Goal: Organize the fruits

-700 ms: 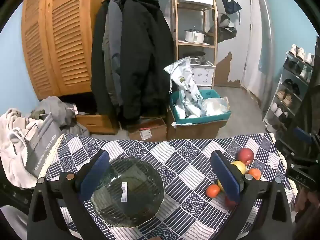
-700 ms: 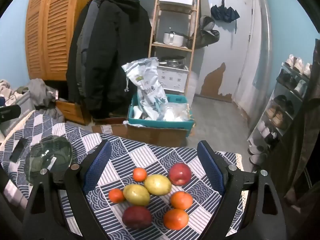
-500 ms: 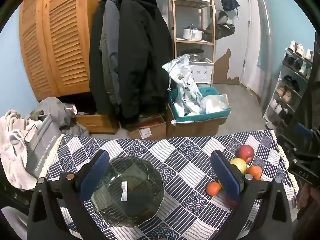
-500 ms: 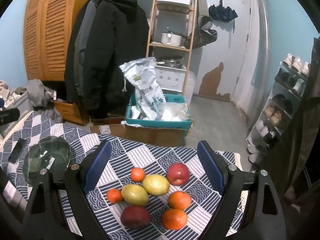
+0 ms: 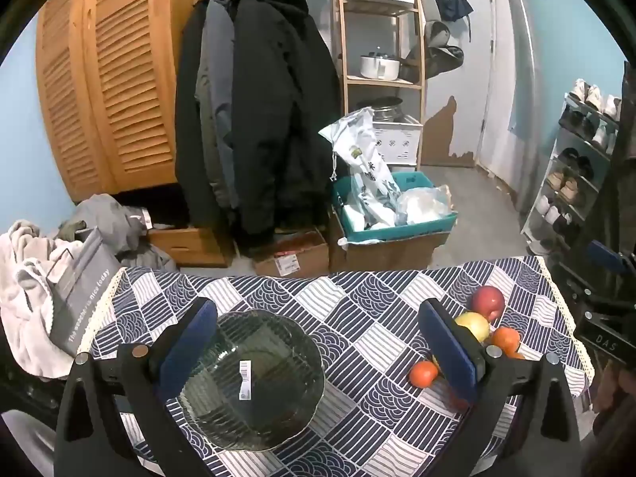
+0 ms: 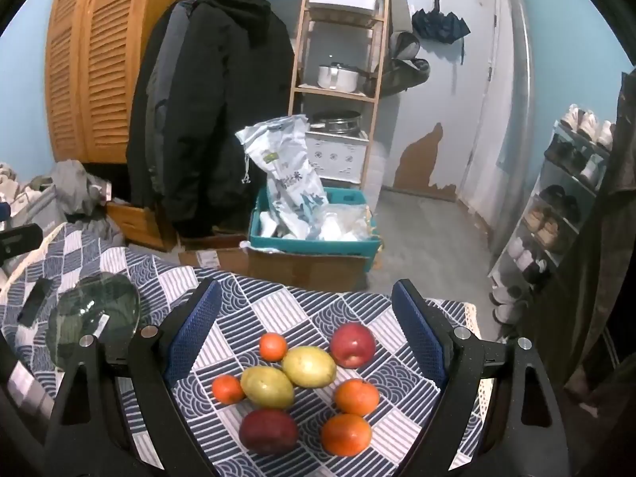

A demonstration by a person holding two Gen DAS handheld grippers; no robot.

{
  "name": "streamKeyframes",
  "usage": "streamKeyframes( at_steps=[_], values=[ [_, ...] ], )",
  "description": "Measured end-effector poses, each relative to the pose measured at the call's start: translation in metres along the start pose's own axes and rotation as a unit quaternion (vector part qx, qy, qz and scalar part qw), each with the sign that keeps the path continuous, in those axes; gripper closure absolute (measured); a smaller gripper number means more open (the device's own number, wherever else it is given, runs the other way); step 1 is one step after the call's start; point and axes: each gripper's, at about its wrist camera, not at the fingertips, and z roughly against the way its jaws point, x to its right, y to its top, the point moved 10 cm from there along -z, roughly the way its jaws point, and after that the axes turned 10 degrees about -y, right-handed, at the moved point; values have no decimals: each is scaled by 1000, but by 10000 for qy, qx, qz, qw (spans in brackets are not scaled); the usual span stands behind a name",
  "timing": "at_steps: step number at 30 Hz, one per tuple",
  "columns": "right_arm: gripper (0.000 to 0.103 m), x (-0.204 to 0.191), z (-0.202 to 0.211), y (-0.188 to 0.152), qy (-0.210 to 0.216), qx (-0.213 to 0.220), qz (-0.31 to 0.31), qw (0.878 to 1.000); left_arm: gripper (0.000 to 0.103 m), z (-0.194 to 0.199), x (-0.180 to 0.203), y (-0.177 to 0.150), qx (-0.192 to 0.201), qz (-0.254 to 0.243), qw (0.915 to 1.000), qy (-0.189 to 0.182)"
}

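While nothing is yet gripped, both tools are held tilted down over the blue-and-white patterned tablecloth (image 5: 357,310). The left gripper (image 5: 318,353) is spread wide around the ribbed, dark-green glass bowl (image 5: 254,381), which sits mouth-up between the pads with its white label facing the lens; probably it is being lined up as the container. The right gripper (image 6: 310,338) is likewise opened wide, with no pad pressing on anything, and is framed over the fruit cluster, well apart from the bowl. Two yellow-green oval mangoes (image 6: 286,377) are lying touching, long axes running left-right and slanting slightly. Around them two red apples (image 6: 351,344) and four small oranges (image 6: 355,395) are seen, loosely bunched for easy picking.
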Motion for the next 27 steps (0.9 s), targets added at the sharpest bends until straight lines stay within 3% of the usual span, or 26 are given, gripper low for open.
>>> streamKeyframes(
  at_steps=[27],
  values=[
    [17,-7,-1,-4,32,-52,164,9998,1,1,-1,1,-26,102,9999,-96]
  ],
)
